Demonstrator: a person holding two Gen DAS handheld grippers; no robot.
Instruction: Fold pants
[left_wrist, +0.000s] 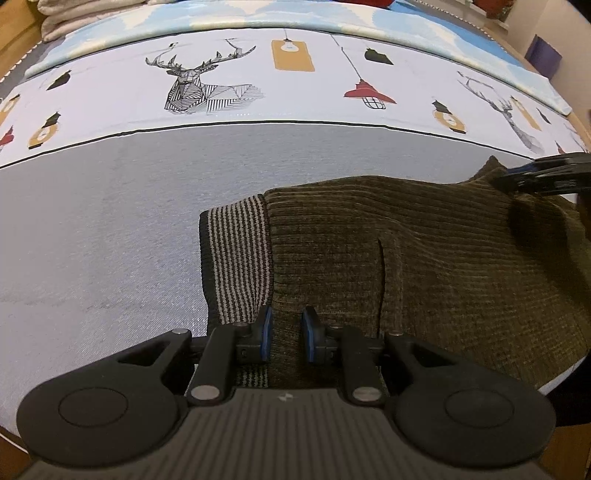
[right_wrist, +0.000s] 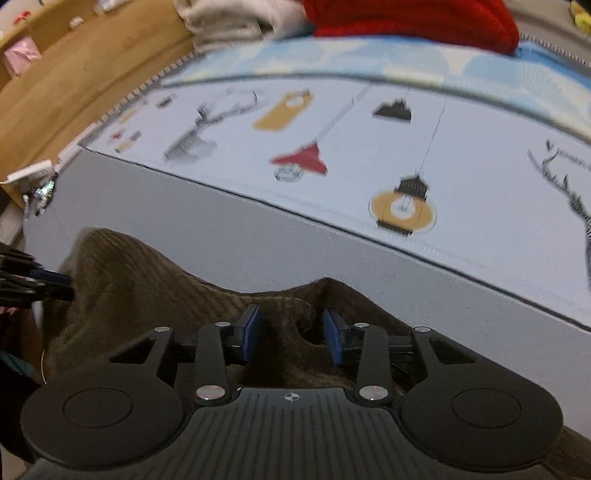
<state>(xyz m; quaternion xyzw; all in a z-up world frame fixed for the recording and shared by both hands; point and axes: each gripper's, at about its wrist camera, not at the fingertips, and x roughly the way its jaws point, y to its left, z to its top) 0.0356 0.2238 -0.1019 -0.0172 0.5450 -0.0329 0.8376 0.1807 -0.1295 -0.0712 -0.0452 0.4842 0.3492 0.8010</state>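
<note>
A: Where are the pants (left_wrist: 424, 258) right now?

B: On the grey bed (left_wrist: 110, 221), bunched toward 4 o'clock in the left view, striped waistband (left_wrist: 236, 258) at 6. Left gripper (left_wrist: 286, 334) has its fingers parted a little with fabric between them, probably to pin that end.

A: And the right gripper (right_wrist: 291, 341)?

B: Fingers spread wider around a raised hump. Clamped? Can't tell, the shot's blurry. Looks like it's lifting for a fold.

Grey mattress (left_wrist: 110, 221), deer-print sheet (left_wrist: 295, 92), wooden bedframe (right_wrist: 92, 74)
</note>
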